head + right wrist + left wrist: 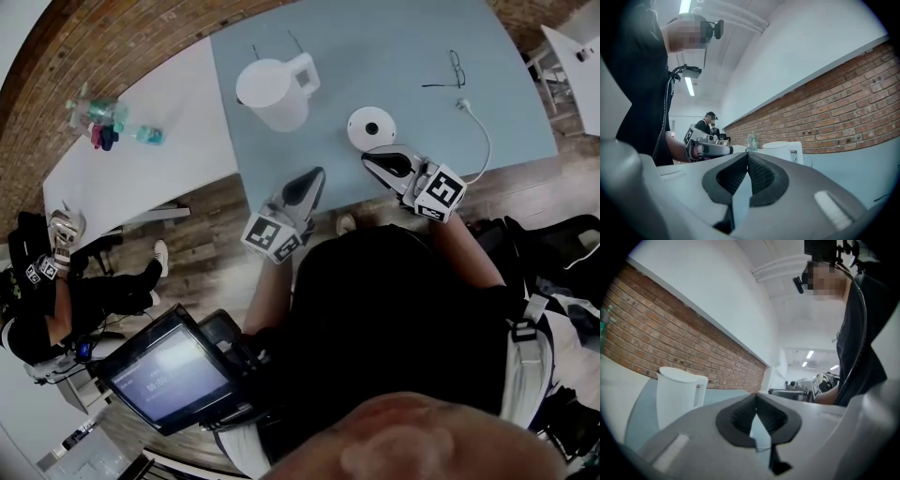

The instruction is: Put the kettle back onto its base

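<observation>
A white kettle (pixel 277 92) with its handle to the right stands upright on the blue-grey table (pixel 394 47). Its round white base (pixel 371 127) lies apart from it, nearer the front edge, with a white cable (pixel 480 122) running off to the right. My left gripper (pixel 312 178) hovers at the table's front edge, below the kettle, shut and empty. My right gripper (pixel 375 159) sits just in front of the base, also shut and empty. The kettle (pixel 677 394) appears at the left in the left gripper view, beyond the shut gripper (pixel 756 399). In the right gripper view the kettle (pixel 785 149) stands ahead of the shut gripper (pixel 747 157).
A pair of glasses (pixel 448 73) lies at the table's back right. A white table (pixel 159 103) on the left carries bottles (pixel 112 122). A seated person (pixel 56 300) and a screen (pixel 169 375) are at the lower left. A brick wall (pixel 670 348) runs behind the tables.
</observation>
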### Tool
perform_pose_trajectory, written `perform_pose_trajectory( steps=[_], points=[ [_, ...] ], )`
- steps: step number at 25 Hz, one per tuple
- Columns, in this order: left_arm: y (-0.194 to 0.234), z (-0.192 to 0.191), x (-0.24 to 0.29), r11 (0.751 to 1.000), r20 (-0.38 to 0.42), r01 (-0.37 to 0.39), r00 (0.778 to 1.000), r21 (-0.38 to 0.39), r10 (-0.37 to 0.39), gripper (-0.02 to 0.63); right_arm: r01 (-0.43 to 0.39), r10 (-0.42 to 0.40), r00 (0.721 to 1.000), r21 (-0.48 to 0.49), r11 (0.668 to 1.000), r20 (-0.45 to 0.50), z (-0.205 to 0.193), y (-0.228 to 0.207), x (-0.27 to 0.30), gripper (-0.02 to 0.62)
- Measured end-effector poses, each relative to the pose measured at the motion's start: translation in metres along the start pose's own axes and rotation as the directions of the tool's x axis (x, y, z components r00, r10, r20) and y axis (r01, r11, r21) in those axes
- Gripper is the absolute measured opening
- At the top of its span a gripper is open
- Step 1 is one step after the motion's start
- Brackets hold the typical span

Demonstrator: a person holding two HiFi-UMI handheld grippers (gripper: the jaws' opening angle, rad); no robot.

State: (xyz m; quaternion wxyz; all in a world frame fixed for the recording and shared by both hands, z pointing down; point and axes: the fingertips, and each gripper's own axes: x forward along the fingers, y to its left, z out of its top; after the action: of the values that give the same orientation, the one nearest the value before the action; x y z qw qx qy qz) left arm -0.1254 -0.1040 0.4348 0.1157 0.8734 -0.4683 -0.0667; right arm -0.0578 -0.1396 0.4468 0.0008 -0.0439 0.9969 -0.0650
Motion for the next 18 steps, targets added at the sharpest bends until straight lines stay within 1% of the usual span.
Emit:
perform_pose_trajectory(
  steps=[4,9,13,18],
  points=[
    [0.021,0.008,-0.001,1.0,-0.013,0.003,1.0,-0.007,-0.004,0.002,0.021,-0.021,1.0,-0.008,1.0,0.007,0.002,-0.01,0.02,0.005],
    [0.037,0.006,-0.002,0.999,-0.019,0.034,0.999,-0.016,-0.034,0.002,0.036,-0.036,0.999,-0.023,0.999,-0.002,0.002,-0.014,0.037,0.005],
    [0.043,0.006,-0.002,0.999,-0.011,0.045,0.999,-0.027,-0.045,0.002,0.048,-0.048,0.999,-0.026,0.999,-0.019,0.0,-0.015,0.042,0.005],
    [0.046,0.0,-0.003,0.997,-0.02,0.064,0.998,-0.036,-0.065,0.002,0.067,-0.069,0.997,-0.054,0.996,-0.023,0.005,-0.016,0.045,0.005]
  ],
)
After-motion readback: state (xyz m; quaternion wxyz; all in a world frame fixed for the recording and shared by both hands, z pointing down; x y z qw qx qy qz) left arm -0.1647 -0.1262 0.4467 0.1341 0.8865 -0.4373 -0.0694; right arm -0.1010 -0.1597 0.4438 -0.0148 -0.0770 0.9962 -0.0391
